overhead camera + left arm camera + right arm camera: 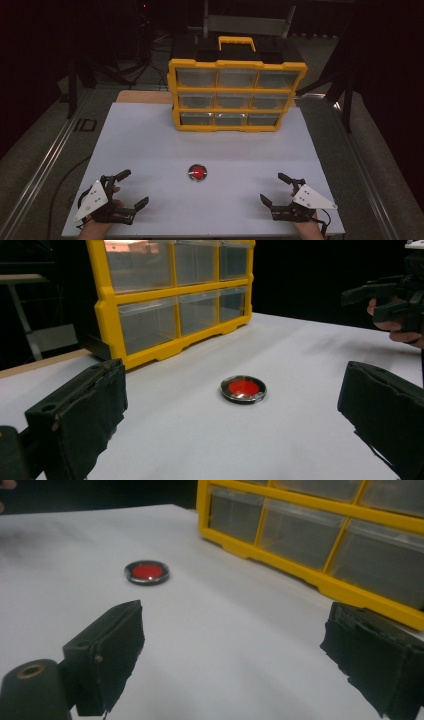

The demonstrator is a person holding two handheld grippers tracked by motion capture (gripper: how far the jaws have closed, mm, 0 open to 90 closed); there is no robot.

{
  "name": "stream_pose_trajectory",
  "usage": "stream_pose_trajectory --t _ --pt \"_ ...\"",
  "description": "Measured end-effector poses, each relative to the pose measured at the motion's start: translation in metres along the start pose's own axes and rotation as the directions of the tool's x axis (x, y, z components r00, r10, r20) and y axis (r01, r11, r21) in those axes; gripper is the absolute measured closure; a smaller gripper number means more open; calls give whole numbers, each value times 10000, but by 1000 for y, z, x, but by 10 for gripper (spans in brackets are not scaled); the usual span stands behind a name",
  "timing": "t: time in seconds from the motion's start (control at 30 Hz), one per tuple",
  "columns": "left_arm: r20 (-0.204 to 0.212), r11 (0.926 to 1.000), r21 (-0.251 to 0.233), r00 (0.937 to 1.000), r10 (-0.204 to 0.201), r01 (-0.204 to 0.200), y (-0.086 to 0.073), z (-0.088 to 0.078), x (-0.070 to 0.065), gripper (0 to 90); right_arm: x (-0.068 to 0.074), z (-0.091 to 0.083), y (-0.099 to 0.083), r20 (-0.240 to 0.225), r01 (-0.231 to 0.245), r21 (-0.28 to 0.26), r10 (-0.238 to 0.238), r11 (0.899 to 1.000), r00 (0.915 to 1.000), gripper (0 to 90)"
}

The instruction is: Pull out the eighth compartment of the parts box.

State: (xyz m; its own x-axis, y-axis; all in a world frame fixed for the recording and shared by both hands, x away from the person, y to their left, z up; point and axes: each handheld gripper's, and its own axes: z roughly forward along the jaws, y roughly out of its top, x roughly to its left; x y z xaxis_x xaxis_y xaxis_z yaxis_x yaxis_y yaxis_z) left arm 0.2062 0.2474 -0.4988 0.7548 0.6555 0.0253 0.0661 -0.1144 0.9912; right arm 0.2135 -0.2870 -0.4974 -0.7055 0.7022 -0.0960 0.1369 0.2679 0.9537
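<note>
High view, from left to right: the left gripper [128, 189] sits near the front left corner of the white counter [150, 145], held by a hand [100, 220] that comes in from the bottom edge, with a grey three-cornered plate on top; its fingers [121, 175] are spread wide with nothing between them and point inward over the counter. Ahead of those fingers and off to their right lies a small round disc [198, 172], red in the middle with a dark shiny rim, flat on the counter and well apart from both grippers, roughly midway between them. Beyond the disc, at the far edge of the counter, stands a yellow drawer cabinet [236, 95] with three rows of three clear drawers and a yellow carry handle on top, upright and facing the person. At the front right corner is the right gripper [275, 189], also under a grey plate; its fingers [285, 177] stand spread apart and bare, aimed inward toward the disc. Left gripper view shows the disc [243, 388] lying between and past the two black fingers [80, 415], nearer the right one in that picture, with the cabinet [170, 295] behind on the left and the other gripper [385, 297] far off at the upper right. Right gripper view shows the disc [147, 572] past the left finger, the fingers [107, 650] wide apart, and the cabinet [310, 535] stretching off beyond the right finger
</note>
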Motion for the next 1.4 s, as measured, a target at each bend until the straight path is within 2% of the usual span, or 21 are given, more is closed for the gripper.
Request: stream_pose_trajectory --t 0.27,0.47,0.8,0.87,0.97,1.2,1.37,1.4 --pt "-116 10000 -85 9999 20 -21 -1 -5 1 4 4 3 2 -96 124 366 -120 9993 9999 91" --pt "-128 9999 -139 9999 -57 55 -1 -5 1 4 6 4 3 -112 193 362 -189 9992 9998 93" --pt "-141 9999 -151 9999 -55 53 0 -5 1 4 9 3 6 115 416 473 -421 9980 9990 98" --pt "-148 9999 -140 9999 -51 49 0 -6 2 4 11 5 7 144 550 747 -562 9957 9983 98" --pt "-136 9999 -155 9999 -52 50 0 -5 2 4 11 4 8 163 569 671 -581 9961 9982 98" --pt "-224 9996 -250 9997 -93 87 1 -7 2 4 10 -5 23 283 751 329 -760 9966 9967 98" --pt "-239 9997 -223 9997 -91 85 1 -7 2 4 8 -11 41 476 1154 250 -1165 9930 9921 98" --pt "-238 9997 -224 9997 -89 84 1 -7 2 4 6 -13 49 487 1295 174 -1303 9914 9903 98"
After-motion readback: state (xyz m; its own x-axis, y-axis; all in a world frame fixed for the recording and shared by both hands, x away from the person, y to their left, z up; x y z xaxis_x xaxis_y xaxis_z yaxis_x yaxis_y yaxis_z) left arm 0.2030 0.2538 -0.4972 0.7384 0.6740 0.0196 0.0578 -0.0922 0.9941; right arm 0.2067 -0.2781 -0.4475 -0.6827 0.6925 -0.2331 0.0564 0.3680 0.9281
